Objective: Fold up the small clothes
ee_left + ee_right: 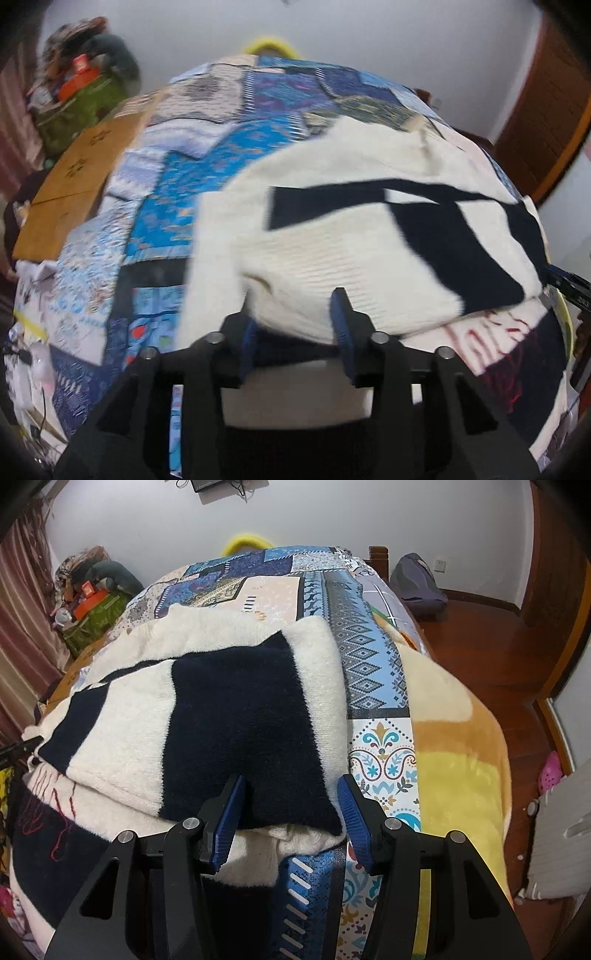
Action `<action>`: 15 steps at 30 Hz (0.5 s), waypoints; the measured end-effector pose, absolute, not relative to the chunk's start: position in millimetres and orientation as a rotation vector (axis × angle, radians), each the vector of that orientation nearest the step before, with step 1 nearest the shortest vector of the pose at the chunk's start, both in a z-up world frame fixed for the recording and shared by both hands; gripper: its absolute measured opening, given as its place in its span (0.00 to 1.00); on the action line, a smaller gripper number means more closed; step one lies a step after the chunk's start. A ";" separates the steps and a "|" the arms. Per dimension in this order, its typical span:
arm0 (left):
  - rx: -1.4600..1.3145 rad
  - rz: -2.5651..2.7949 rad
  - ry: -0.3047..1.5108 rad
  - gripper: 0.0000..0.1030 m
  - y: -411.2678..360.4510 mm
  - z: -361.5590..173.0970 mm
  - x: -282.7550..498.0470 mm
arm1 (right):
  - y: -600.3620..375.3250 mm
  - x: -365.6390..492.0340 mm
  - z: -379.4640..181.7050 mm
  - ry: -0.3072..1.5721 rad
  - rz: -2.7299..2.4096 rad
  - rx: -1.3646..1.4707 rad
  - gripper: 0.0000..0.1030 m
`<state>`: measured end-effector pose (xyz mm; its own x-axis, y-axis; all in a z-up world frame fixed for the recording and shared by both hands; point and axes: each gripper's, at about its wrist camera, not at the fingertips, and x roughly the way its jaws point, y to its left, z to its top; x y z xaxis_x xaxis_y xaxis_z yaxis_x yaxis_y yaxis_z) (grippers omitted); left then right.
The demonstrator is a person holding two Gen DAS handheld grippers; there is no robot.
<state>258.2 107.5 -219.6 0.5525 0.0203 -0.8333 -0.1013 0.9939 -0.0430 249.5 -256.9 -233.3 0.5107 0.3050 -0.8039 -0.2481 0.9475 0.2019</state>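
Observation:
A cream knit sweater with navy blocks [236,709] lies folded on the patchwork bedspread [369,657]. In the blurred left wrist view the sweater [332,240] spreads ahead of my left gripper [295,314]. That gripper's jaws stand apart, with a rounded cream fold lying between them and draped over the left finger. My right gripper [291,779] hovers at the sweater's near right corner, jaws apart. The navy corner lies between its blue pads [352,812] and shows no pinch. Another cream and navy garment with red stitching [48,812] lies under the sweater.
A cardboard box [74,177] sits off the bed's left side, with a cluttered pile [92,590] behind it. A yellow and orange blanket [454,757] covers the bed's right side. On the wooden floor [480,635] are a backpack [417,583] and a pink shoe [550,771].

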 end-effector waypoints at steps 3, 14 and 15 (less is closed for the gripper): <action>-0.076 0.119 0.987 0.38 125.3 -220.6 254.4 | -254.6 246.0 -223.5 0.971 0.333 0.045 0.48; -0.112 0.130 0.996 0.43 160.8 -207.0 214.7 | -246.5 210.3 -180.3 0.896 0.370 -0.024 0.71; -0.127 0.115 0.993 0.44 161.0 -205.2 211.8 | -246.5 204.6 -177.4 0.887 0.373 -0.030 0.73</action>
